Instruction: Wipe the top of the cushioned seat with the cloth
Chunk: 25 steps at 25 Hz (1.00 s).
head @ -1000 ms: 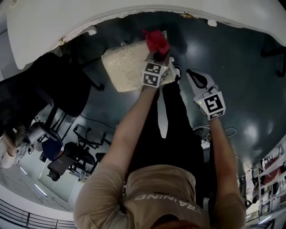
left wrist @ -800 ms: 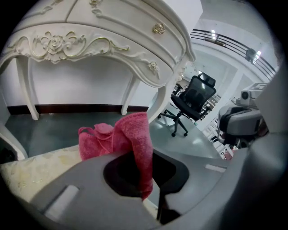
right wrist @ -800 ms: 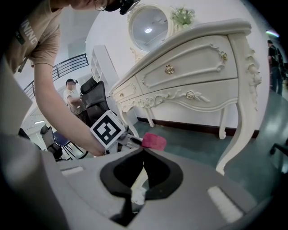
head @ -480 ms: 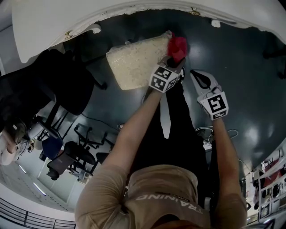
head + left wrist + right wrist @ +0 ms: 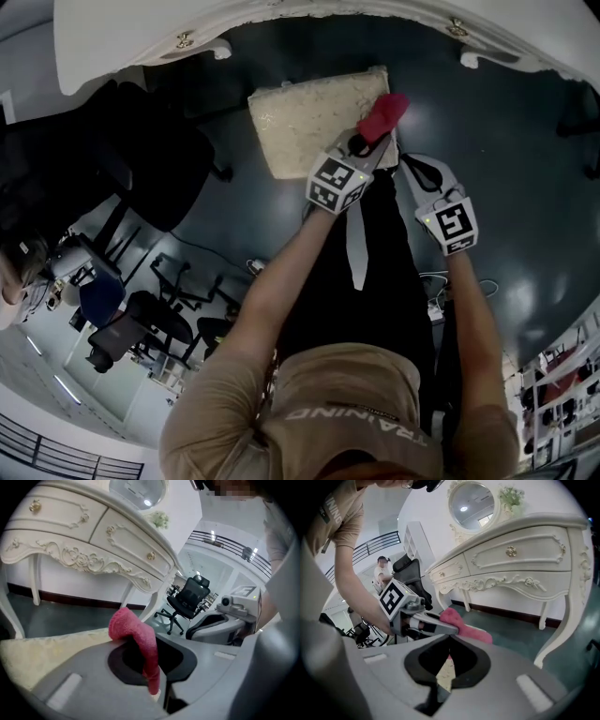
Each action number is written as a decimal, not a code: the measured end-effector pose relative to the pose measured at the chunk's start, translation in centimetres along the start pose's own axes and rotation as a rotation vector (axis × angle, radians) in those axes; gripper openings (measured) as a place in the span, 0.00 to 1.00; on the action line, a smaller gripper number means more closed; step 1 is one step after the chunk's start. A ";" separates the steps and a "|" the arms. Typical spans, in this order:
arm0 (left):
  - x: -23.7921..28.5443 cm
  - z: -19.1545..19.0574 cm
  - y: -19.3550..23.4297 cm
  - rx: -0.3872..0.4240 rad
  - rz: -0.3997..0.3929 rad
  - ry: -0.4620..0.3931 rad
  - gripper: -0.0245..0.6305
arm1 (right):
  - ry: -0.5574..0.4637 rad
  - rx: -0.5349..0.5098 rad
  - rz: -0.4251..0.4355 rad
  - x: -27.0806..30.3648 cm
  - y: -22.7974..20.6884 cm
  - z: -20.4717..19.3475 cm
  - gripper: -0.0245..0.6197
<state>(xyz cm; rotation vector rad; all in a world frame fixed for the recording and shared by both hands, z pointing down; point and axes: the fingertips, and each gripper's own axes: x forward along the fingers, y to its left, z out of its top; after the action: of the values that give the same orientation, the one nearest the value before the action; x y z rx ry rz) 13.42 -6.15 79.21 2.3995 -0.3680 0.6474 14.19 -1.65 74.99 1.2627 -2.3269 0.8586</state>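
The left tool [image 5: 366,145] is clamped on the red cloth [image 5: 382,116], whose loose end sticks out past its tips at the right edge of the cushioned seat [image 5: 305,122]. To wipe well, I would press that end flat on the cushion and sweep across in overlapping passes, with the jaws off the fabric. Just beside it, the right tool [image 5: 407,161] is closed and empty. The left gripper view shows the cloth draped between the jaws. Only the right gripper view shows it side-on, with the white table [image 5: 525,559] beyond.
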 end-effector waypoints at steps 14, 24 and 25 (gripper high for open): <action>-23.5 -0.7 14.5 -0.083 0.348 -0.184 0.09 | 0.034 -0.080 0.132 9.2 11.5 3.7 0.05; -31.4 -6.6 22.5 -0.168 0.513 -0.160 0.09 | 0.076 -0.120 0.191 14.0 16.6 4.6 0.04; -31.5 -7.2 22.8 -0.175 0.517 -0.153 0.09 | 0.080 -0.124 0.195 14.4 17.0 4.6 0.05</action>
<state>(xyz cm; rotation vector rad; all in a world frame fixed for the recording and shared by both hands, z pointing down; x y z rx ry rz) -24.89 -15.93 78.72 2.1961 -1.0870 0.6197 -7.94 -6.62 73.84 0.9468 -2.4258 0.7952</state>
